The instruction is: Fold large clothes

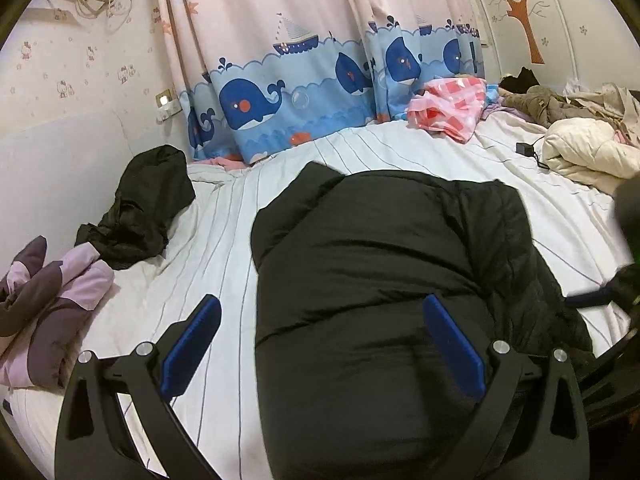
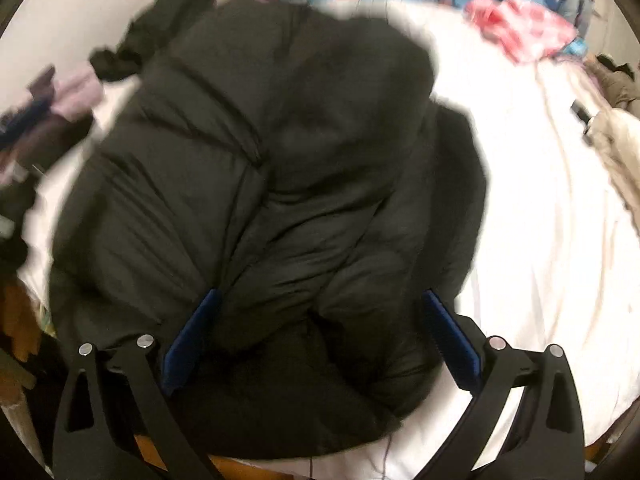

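Left wrist view: black puffer jacket (image 1: 384,272), the item to be folded, lies in a bulky heap in the middle of the striped bed sheet (image 1: 224,248), near edge closest to the camera. Left gripper (image 1: 320,344), jaws wide apart and holding nothing, hangs over the jacket's left border, one blue finger (image 1: 191,346) above bare sheet, the other over the padding; likely placed to take that edge. Right wrist view, blurred: right gripper (image 2: 320,340), jaws likewise spread and empty, sits above the jacket's crumpled near end, probably seeking a hem or sleeve. Other items, all clear of the work area: small black garment (image 1: 140,208) and purple quilted garment (image 1: 48,300) at left; pink checked cloth (image 1: 448,108) by the whale-print curtain (image 1: 304,92); cream jacket (image 1: 588,152) at right. Folding appears barely begun.
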A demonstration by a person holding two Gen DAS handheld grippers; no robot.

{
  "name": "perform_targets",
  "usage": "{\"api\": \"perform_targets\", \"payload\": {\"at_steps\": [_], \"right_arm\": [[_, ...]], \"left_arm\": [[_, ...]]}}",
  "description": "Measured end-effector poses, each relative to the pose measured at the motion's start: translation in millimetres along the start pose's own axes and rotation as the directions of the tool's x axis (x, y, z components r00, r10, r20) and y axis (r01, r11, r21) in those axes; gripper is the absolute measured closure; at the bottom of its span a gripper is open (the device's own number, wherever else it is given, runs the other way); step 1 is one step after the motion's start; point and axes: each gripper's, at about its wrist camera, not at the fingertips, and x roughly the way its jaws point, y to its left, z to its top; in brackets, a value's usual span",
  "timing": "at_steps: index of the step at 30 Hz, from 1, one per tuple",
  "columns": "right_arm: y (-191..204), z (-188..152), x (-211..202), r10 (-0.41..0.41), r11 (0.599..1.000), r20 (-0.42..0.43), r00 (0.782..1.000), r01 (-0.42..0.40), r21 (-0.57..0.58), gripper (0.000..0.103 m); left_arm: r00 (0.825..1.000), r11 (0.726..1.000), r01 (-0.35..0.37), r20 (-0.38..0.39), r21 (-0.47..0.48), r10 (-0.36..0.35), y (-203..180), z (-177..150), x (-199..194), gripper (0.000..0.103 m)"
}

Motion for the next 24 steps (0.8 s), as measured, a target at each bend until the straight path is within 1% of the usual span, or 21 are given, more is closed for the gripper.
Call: {"api": "perform_targets", "payload": {"at_steps": [1, 2, 3, 4, 5, 6, 7, 8, 10, 11, 13, 16, 17, 19, 21, 22, 23, 24], "right_arm": [[0, 3, -16, 0.001, 1.0, 0.078, 0.997, -0.001, -0.005, 0.007], [2, 5, -23, -0.015, 1.0, 0.116, 0.993, 0.016, -0.009, 0.007], [3, 7, -28, -0.036, 0.999, 0.145, 0.989, 0.038, -0.012, 0.007], [2, 8, -27, -0.05, 0.999, 0.151, 0.987, 0.052, -0.012, 0.007], [3, 8, -15, -0.067, 0.997, 0.114, 0.991, 0.069, -0.018, 0.007], [5, 5, 7, -0.081, 0.996, 0.034, 0.996, 0.083, -0.041, 0.007], [4, 1, 22, -0.051, 0.998, -0.002, 0.999, 0.05, -0.043, 0.007], [-2, 1, 32, -0.015, 1.0, -0.024, 1.0, 0.015, -0.01, 0.007], [-8, 6, 26, -0.006, 1.0, -0.041, 0.999, 0.006, -0.001, 0.007], [-10, 8, 19, 0.001, 1.0, -0.025, 1.0, 0.0, 0.011, 0.007], [-15, 19, -2, 0.01, 0.999, 0.046, 0.999, -0.011, 0.033, 0.007], [-18, 56, -24, -0.051, 0.999, 0.135, 0.99, 0.05, 0.015, 0.007], [-19, 76, -23, -0.078, 0.997, 0.152, 0.985, 0.077, 0.013, 0.007], [-19, 108, -12, -0.116, 0.993, 0.158, 0.981, 0.117, 0.005, 0.007], [-21, 137, 16, -0.142, 0.99, 0.14, 0.98, 0.141, 0.013, 0.007], [-24, 146, 42, -0.157, 0.988, 0.091, 0.983, 0.156, 0.025, 0.007], [-24, 145, 60, -0.133, 0.991, 0.044, 0.99, 0.132, 0.032, 0.007], [-25, 145, 76, -0.091, 0.995, -0.009, 0.996, 0.091, 0.044, 0.007]], "left_arm": [[1.0, 1.0, 0.021, -0.014, -0.018, -0.021, 1, 2, 2, 0.006], [0.999, 0.998, 0.044, -0.028, -0.039, -0.045, 3, 3, 5, 0.006], [0.998, 0.997, 0.056, -0.037, -0.051, -0.058, 3, 4, 6, 0.006], [0.996, 0.995, 0.07, -0.053, -0.073, -0.074, 4, 5, 10, 0.006], [0.995, 0.993, 0.075, -0.066, -0.088, -0.081, 6, 5, 13, 0.006], [0.994, 0.992, 0.072, -0.078, -0.1, -0.08, 7, 5, 16, 0.006], [0.993, 0.992, 0.065, -0.087, -0.107, -0.074, 8, 5, 18, 0.006], [0.993, 0.992, 0.054, -0.097, -0.113, -0.065, 10, 5, 19, 0.006], [0.992, 0.992, 0.017, -0.119, -0.124, -0.032, 15, 5, 22, 0.006], [0.991, 0.992, 0.007, -0.13, -0.128, -0.024, 18, 4, 23, 0.006], [0.985, 0.991, -0.004, -0.174, -0.137, -0.02, 24, 4, 29, 0.006], [0.977, 0.986, 0.004, -0.209, -0.165, -0.039, 33, 8, 36, 0.006], [0.977, 0.985, 0.001, -0.211, -0.17, -0.038, 35, 10, 37, 0.006], [0.972, 0.984, -0.007, -0.233, -0.181, -0.036, 41, 18, 42, 0.006], [0.966, 0.984, -0.03, -0.256, -0.174, -0.016, 45, 25, 46, 0.006], [0.965, 0.986, -0.035, -0.26, -0.164, -0.009, 45, 27, 47, 0.006], [0.965, 0.988, -0.044, -0.262, -0.148, 0.004, 44, 30, 49, 0.006], [0.964, 0.99, -0.053, -0.265, -0.134, 0.016, 43, 30, 51, 0.006]]}}
